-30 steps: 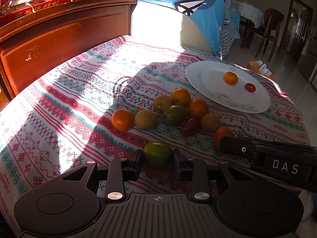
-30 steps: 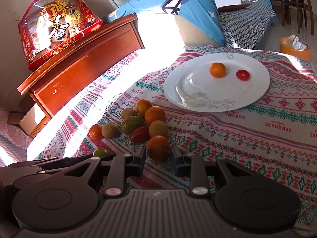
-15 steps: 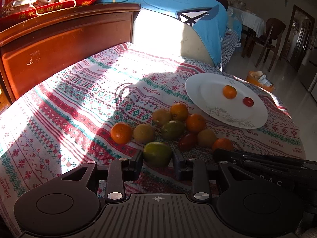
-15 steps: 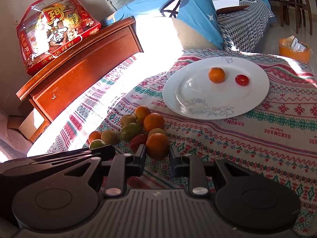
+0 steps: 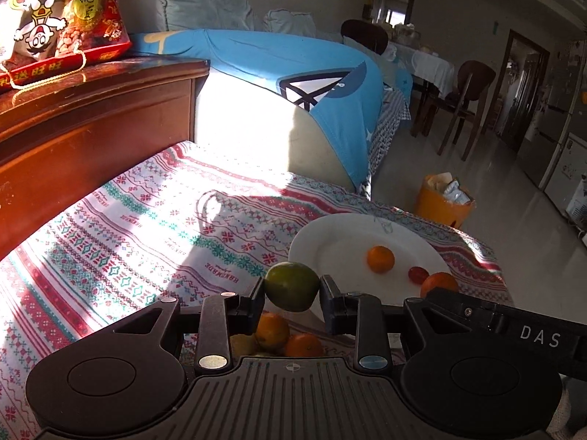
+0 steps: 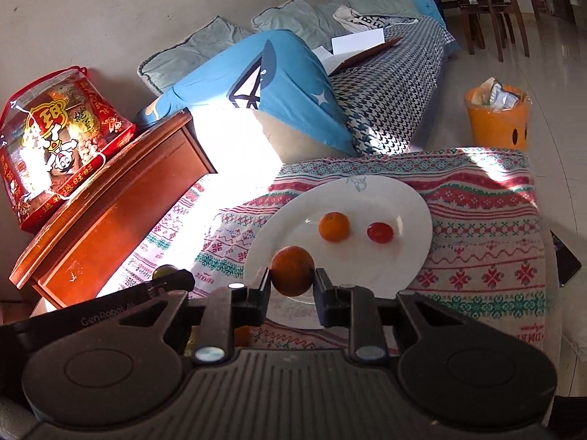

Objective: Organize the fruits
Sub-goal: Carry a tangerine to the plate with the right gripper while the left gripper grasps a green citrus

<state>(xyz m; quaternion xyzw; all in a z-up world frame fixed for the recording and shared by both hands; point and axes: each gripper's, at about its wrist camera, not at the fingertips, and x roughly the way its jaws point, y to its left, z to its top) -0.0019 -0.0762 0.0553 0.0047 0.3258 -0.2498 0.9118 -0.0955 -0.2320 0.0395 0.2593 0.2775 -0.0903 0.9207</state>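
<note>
My left gripper (image 5: 291,302) pinches a green citrus fruit (image 5: 291,286) in the air, short of the white plate (image 6: 411,198). My right gripper (image 6: 292,289) pinches an orange (image 6: 292,271) above the plate's near edge. I should lower each gently beside the small orange (image 6: 334,226) and cherry tomato (image 6: 380,232), then release. Both fruits are round, with no clear long axis.

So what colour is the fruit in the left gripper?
Green, with a yellowish tinge: the fruit in the left gripper shows best in the left wrist view.
</note>
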